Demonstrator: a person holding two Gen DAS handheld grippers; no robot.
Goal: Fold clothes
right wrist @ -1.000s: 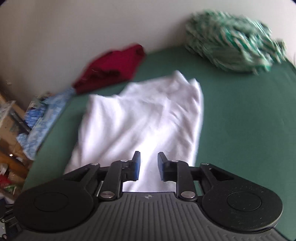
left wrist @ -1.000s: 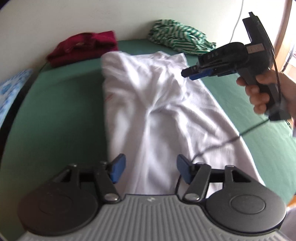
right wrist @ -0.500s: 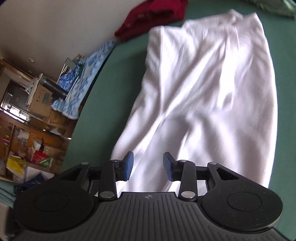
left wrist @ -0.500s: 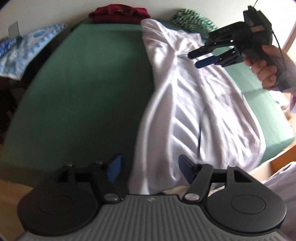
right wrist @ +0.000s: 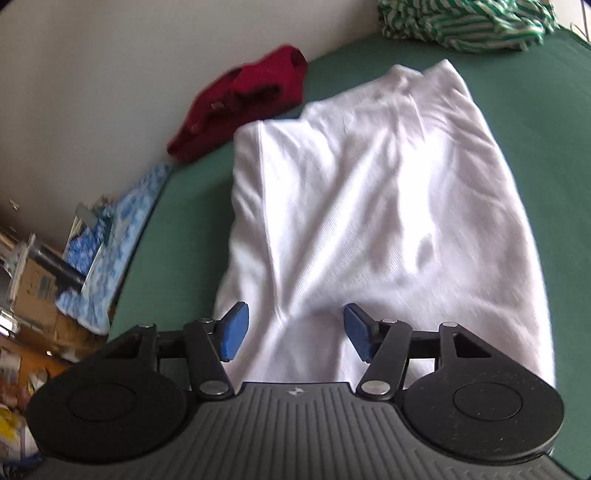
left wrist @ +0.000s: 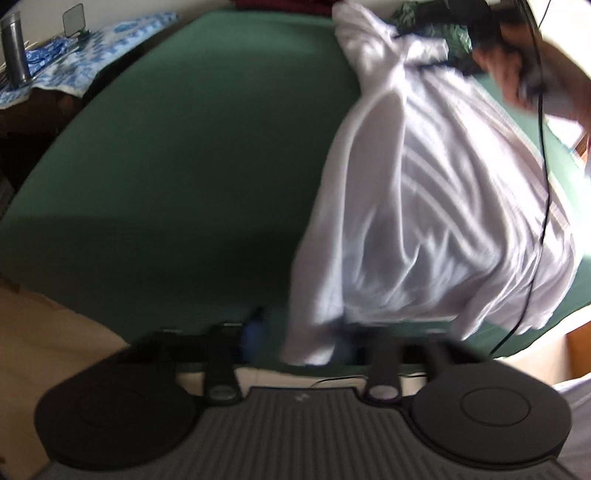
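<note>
A white shirt lies lengthwise on the green surface, its collar end far and its hem near the front edge. My left gripper is at the near left corner of the hem. Its fingers are smeared by motion, closing in on the cloth corner that hangs between them. My right gripper hovers over the shirt with its blue pads wide apart and its jaws opening; cloth lies under the gap, none pinched. In the left wrist view the right gripper is at the collar end, held by a hand.
At the far wall lie a dark red garment and a green-striped one. A blue patterned cloth and a metal tumbler sit to the left. A black cable trails over the shirt. The surface's front edge is just below the hem.
The left gripper dropped back to the near hem and its fingers came in around the cloth corner. The right gripper's pads spread wider while it shifted over the shirt.
</note>
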